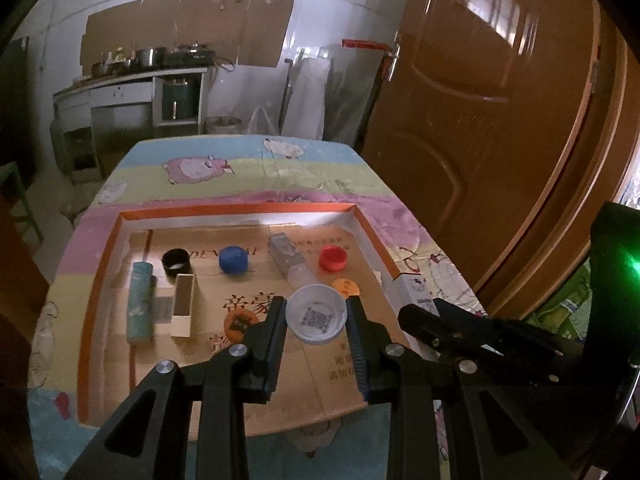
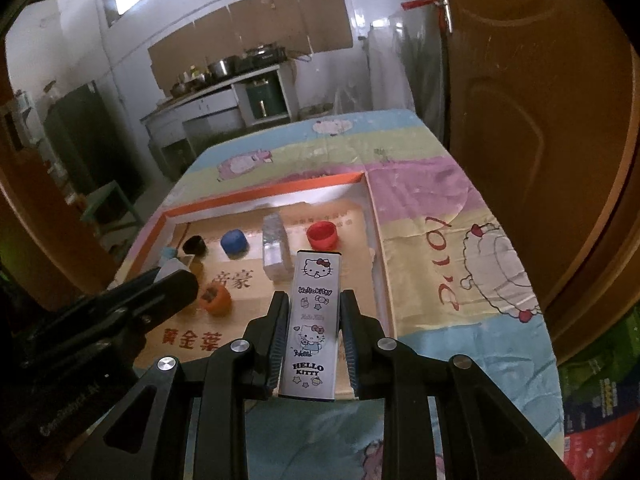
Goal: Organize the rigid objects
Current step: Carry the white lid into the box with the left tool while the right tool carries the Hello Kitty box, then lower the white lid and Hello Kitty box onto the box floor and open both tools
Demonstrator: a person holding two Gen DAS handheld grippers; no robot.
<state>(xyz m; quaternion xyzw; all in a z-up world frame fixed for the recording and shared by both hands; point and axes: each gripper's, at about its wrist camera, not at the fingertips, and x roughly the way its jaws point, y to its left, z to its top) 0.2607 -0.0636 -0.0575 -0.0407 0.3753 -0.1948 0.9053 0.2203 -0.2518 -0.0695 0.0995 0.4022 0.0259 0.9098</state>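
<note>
Black fingers of the left gripper [image 1: 316, 316] fill the near foreground, closed on a white cap [image 1: 317, 314], open side up, with a printed code square inside. Cap sits pinched between the two pads, held over the front part of the cardboard tray [image 1: 96, 280].

Just beyond the right finger: an orange cap [image 1: 346, 286]. Farther ahead in a row, left to right: black cap [image 1: 176, 262], blue cap [image 1: 233, 260], clear plastic box [image 1: 286, 256], red cap [image 1: 333, 258]. Off to the left: a teal tube [image 1: 140, 306] lying flat, and just beside it an open wooden box [image 1: 183, 304]. Cannot tell if tube and box touch.

Right gripper [image 2: 314, 332] clamps a slim white Hello Kitty case [image 2: 312, 324], long axis pointing forward, over the tray's near right corner. Ahead of the case tip: clear box and red cap. Left of it, an orange persimmon-shaped piece [image 2: 216, 300], partly hidden by the left gripper's body.

Tray rests on a pastel cartoon tablecloth [image 2: 460, 260]. Brown door [image 1: 480, 100] to the right.
</note>
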